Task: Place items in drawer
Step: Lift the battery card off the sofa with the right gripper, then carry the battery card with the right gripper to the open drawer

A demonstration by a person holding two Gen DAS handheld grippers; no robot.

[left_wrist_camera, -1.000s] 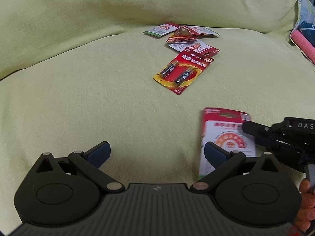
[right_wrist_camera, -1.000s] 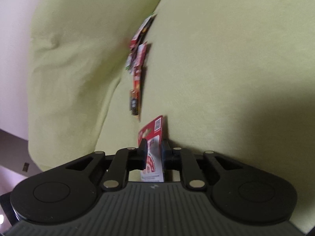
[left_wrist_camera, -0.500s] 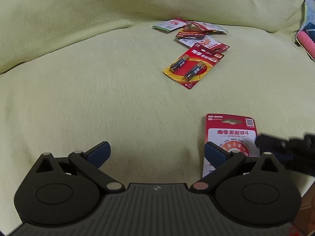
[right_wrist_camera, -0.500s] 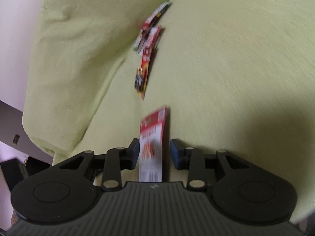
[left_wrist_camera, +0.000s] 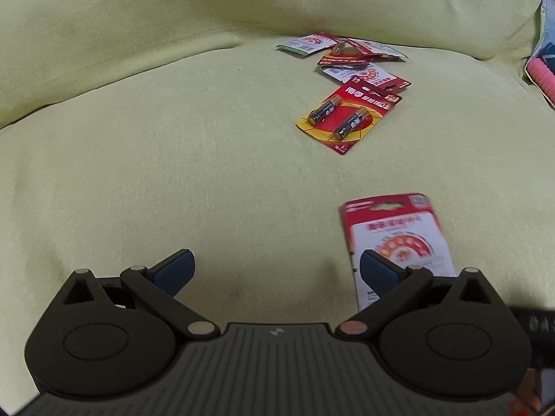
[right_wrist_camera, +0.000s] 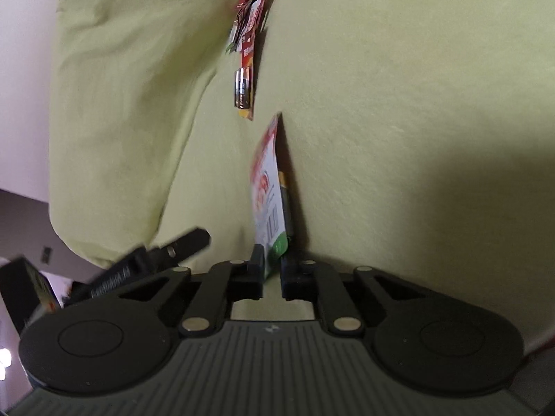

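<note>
We counted the battery packs first. One two-cell pack lay face up on the yellow-green cushion, with both cells plain under the blister. Behind it, toward the backrest, a loose heap of cards overlapped each other; we could make out about four of them, but the overlap kept us from an exact count. Nearer us and to the right, one more pack showed its white-and-red printed back, so it came to roughly six packs in all. No drawer or other container showed in either view, so none of the packs was inside anything.

Going left to right in the left wrist view, the left gripper hung above bare cushion with its jaws spread wide and nothing between them; its right blue pad overlapped the near pack's lower left edge in the picture. Whether they touched, we could not tell. At the far right edge a pink ridged object lay well apart from the packs.

In the right wrist view, the right gripper had its jaws pressed in on the near pack by its lower edge, the card seen almost edge on against the cushion. The black tip of the left gripper reached in just beside it from the left.
</note>
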